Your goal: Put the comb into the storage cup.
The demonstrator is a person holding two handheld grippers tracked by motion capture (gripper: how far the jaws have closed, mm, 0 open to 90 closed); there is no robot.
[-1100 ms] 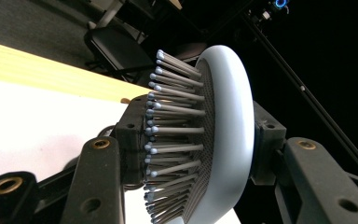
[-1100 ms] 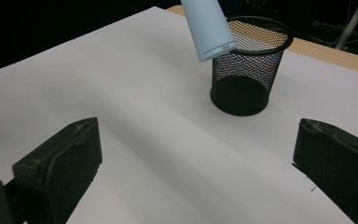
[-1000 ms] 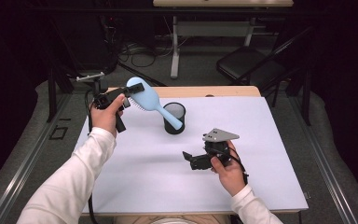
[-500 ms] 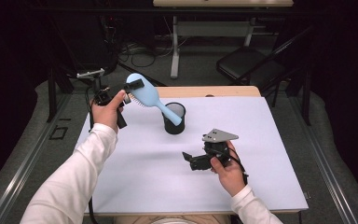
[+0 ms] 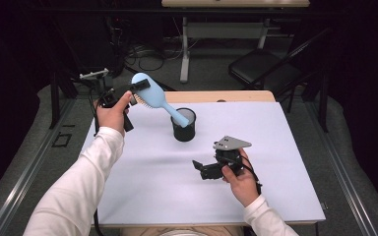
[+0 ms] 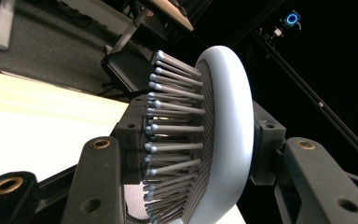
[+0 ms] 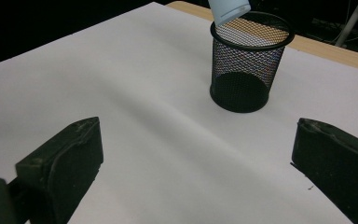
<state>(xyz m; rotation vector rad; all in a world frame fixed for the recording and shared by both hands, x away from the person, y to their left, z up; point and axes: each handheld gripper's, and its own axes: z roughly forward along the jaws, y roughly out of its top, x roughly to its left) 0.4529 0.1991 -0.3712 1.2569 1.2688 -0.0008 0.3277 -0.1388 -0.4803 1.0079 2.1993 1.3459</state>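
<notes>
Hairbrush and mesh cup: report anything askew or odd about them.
The light blue hairbrush hangs tilted, head clamped in the left gripper, with only its handle tip at the rim of the upright black mesh cup. Nothing is spilled or damaged.

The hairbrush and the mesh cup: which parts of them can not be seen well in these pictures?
- Hairbrush handle tip: in the high view it meets the mesh cup rim; whether it is inside or above is unclear.
- Right gripper view: the top edge cuts off the brush above its handle end.
- Left gripper view: the left gripper jaws cover the lower head.
</notes>
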